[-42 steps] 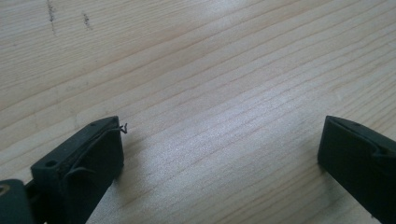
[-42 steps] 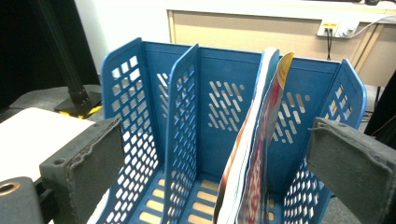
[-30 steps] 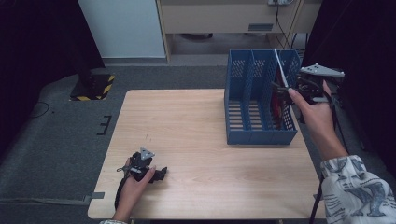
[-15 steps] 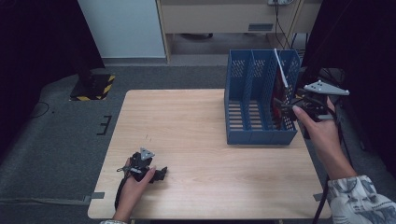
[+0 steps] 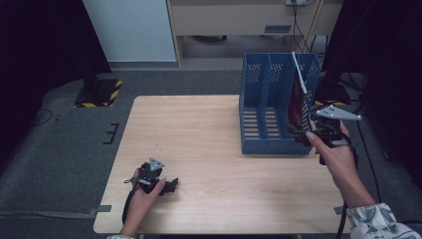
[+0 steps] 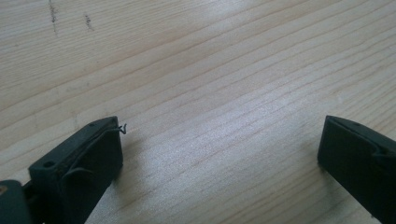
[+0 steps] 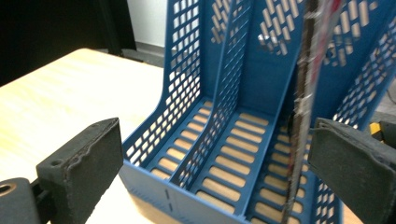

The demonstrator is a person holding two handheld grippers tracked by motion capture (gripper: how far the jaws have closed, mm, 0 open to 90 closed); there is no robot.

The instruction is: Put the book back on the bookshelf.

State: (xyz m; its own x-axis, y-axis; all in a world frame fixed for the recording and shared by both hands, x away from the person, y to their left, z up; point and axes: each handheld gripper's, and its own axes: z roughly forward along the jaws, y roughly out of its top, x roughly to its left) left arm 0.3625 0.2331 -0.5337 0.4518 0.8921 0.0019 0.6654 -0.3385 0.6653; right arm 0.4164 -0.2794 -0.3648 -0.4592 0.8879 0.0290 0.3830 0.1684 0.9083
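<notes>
A blue three-slot file rack (image 5: pixel 266 117) stands on the right side of the wooden table (image 5: pixel 199 129). A thin red and dark magazine (image 5: pixel 297 99) leans upright in its rightmost slot. My right gripper (image 5: pixel 300 135) hovers at the rack's front right corner, open and holding nothing. In the right gripper view the rack (image 7: pixel 187 102) and the magazine's edge (image 7: pixel 306 93) lie just beyond the wide-apart jaws of that gripper (image 7: pixel 215 163). My left gripper (image 5: pixel 170 185) rests on the table near its front left; the left gripper view has this gripper (image 6: pixel 219 158) open over bare wood.
The rack's left and middle slots (image 7: pixel 224 140) hold nothing. Grey carpet surrounds the table, with a black and yellow base (image 5: pixel 99 92) at the back left and cabinets behind. Cables hang beyond the table's right edge (image 5: pixel 358 144).
My right hand and gripper have drawn back from the rack's right slot toward the front of the table and lower. The magazine stays in the rack. The left gripper has not moved.
</notes>
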